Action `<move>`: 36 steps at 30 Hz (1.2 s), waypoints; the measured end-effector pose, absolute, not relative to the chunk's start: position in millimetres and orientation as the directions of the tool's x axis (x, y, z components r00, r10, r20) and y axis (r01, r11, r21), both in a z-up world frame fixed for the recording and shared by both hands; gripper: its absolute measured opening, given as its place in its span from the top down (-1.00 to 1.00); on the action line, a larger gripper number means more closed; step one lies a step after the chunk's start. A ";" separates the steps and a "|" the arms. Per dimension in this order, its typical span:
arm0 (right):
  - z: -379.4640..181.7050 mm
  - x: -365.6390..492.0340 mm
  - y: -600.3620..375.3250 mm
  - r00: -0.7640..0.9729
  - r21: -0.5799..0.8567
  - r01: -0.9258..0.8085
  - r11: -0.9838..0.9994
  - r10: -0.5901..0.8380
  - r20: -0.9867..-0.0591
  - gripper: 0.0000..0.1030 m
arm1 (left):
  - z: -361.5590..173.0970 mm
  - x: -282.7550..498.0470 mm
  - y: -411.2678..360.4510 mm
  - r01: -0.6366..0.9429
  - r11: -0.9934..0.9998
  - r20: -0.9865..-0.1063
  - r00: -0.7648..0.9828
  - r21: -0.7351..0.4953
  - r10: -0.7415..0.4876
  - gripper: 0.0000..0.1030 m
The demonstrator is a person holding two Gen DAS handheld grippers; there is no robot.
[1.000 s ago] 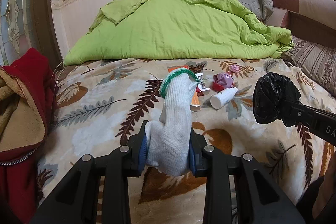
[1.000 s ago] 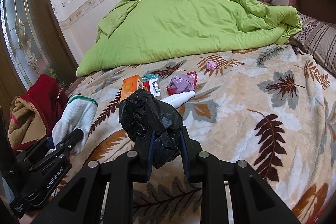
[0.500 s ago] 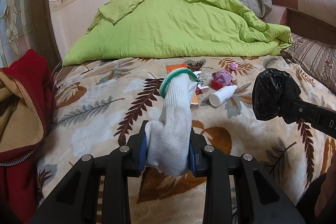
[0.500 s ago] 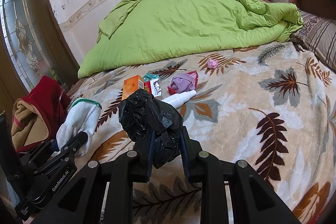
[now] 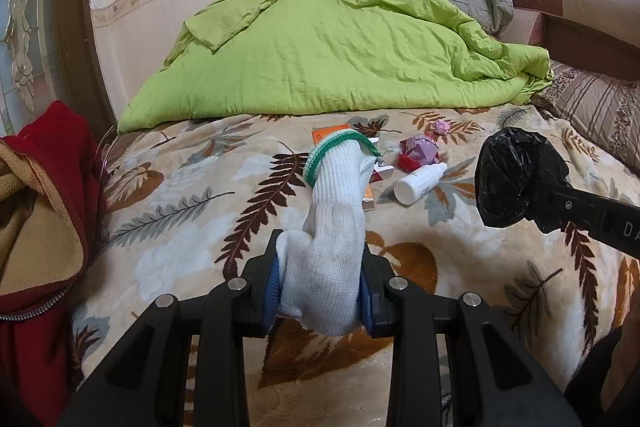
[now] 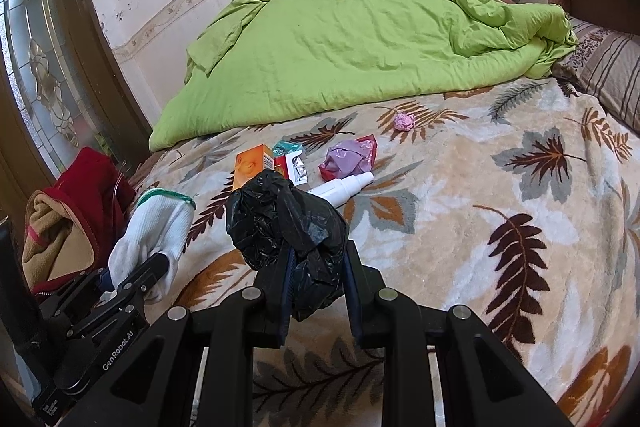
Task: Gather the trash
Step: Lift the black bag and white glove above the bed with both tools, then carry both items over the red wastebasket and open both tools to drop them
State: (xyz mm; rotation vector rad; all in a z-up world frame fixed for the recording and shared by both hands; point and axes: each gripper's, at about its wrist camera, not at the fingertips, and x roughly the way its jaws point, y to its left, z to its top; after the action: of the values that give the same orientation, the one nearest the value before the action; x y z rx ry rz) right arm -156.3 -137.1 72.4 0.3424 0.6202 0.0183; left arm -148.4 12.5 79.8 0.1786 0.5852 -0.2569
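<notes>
Leaf-patterned bedding (image 6: 500,227) is covering the bed, with a green quilt (image 6: 360,47) lying heaped toward the wall. Nearer, the right gripper (image 6: 316,267) is squeezing a crumpled black trash bag (image 6: 286,223) between its fingers, while the left gripper (image 5: 320,287) is clamping a white knit glove (image 5: 334,227) upright. Trash is sitting mid-bed beyond both: an orange box (image 6: 254,165), a white bottle (image 6: 344,187), a purple wrapper (image 6: 348,159) and, well apart, a small pink wad (image 6: 403,121).
</notes>
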 end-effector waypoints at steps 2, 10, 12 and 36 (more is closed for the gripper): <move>72.8 -156.7 -137.0 0.816 0.320 0.086 0.944 0.117 -0.566 0.53 | 80.2 -148.7 12.9 0.292 0.952 -0.564 0.804 0.096 -0.189 0.41; 73.7 -157.6 -137.4 0.818 0.324 0.089 0.942 0.117 -0.563 0.53 | 80.6 -149.2 12.0 0.299 0.949 -0.564 0.803 0.098 -0.194 0.41; 74.0 -157.9 -137.9 0.818 0.328 0.091 0.940 0.117 -0.563 0.53 | 80.7 -149.9 11.2 0.297 0.950 -0.564 0.803 0.098 -0.193 0.41; 103.6 -271.7 -193.0 0.844 0.392 0.201 0.898 0.044 -0.534 0.53 | 121.1 -212.1 -41.3 0.601 0.799 -0.517 0.675 -0.030 -0.527 0.41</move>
State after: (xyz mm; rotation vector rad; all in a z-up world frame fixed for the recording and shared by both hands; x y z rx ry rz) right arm -271.7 -193.0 103.6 0.4541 0.5638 -0.0860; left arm -212.1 -41.3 121.1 0.1474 0.5344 -0.6368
